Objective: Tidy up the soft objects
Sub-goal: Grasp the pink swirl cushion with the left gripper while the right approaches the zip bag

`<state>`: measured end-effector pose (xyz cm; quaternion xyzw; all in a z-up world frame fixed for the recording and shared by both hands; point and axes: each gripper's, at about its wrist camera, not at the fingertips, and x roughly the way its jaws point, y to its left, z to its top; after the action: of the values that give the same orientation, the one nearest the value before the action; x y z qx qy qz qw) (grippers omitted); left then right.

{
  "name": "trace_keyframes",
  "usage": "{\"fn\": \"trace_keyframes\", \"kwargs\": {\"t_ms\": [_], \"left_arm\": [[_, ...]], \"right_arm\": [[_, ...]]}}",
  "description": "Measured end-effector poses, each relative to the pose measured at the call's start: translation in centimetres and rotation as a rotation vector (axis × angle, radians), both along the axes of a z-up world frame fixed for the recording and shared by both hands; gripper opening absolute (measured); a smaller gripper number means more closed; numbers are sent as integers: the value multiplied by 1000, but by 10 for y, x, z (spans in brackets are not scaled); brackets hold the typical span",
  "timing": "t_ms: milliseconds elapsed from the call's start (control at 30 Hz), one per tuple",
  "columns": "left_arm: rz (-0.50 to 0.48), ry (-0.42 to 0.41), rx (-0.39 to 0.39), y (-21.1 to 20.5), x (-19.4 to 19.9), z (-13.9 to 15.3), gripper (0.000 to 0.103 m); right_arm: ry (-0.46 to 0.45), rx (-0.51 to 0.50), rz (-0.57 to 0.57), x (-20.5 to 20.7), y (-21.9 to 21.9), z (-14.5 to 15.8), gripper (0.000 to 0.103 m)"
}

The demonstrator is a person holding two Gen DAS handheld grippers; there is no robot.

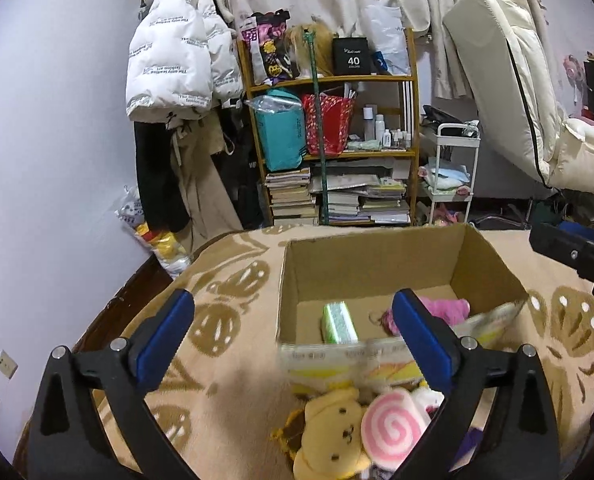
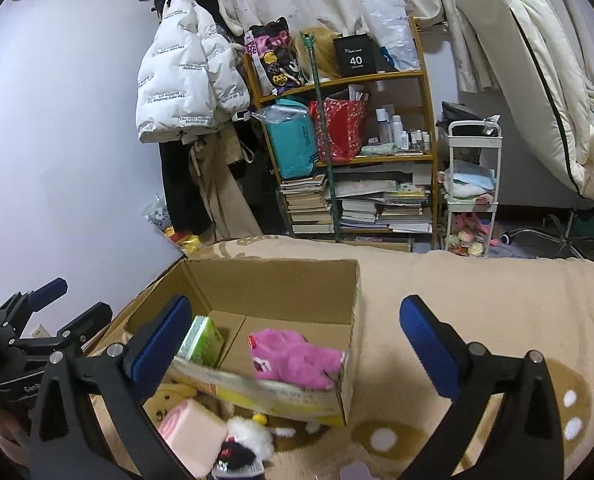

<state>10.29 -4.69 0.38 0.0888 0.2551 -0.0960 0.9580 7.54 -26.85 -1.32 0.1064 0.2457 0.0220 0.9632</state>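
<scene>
Open cardboard box (image 1: 377, 264) sits on a beige patterned blanket (image 1: 225, 364), top open, near wall low w/ printed flap. Blanket lies bare to the left of the box in left view & to the right of it in right view (image 2: 457, 320). Beyond the bed edge: bookshelf (image 1: 329, 152), white cart (image 2: 473, 184), purple wall at left.

Inside box: green-white pack (image 1: 339, 322) on the left side, pink plush (image 2: 293, 356) on the right side, both on the box floor, apart.

Outside box, just in front of the near wall: yellow bear plush (image 1: 333, 436) touching a pink swirl cushion (image 1: 393, 428), plus a black & white fluffy toy (image 2: 245, 444).

Left claw (image 1: 297, 340) spread wide, holds nothing; bear & swirl cushion lie below, between its 2 fingers. Right claw (image 2: 297, 344) also spread wide, empty; pink plush sits between its fingers, farther in.
</scene>
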Motion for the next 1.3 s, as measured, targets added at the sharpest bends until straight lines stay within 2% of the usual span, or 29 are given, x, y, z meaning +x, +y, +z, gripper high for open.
{"fn": "trace_keyframes", "kwargs": {"t_ms": [233,667,933,1300], "left_arm": [[-5,64,-16,7,-27,0,99],[-37,81,30,6,-72,-4,99],[-39,106,61,-4,-69,-19,99],[-60,149,22,-11,-53,-37,99]], "right_arm": [[35,-61,-1,-26,7,4,103],[101,-134,0,-61,15,3,103],[135,-98,-20,-68,9,-5,103],[245,-66,-25,-44,0,-31,103]]}}
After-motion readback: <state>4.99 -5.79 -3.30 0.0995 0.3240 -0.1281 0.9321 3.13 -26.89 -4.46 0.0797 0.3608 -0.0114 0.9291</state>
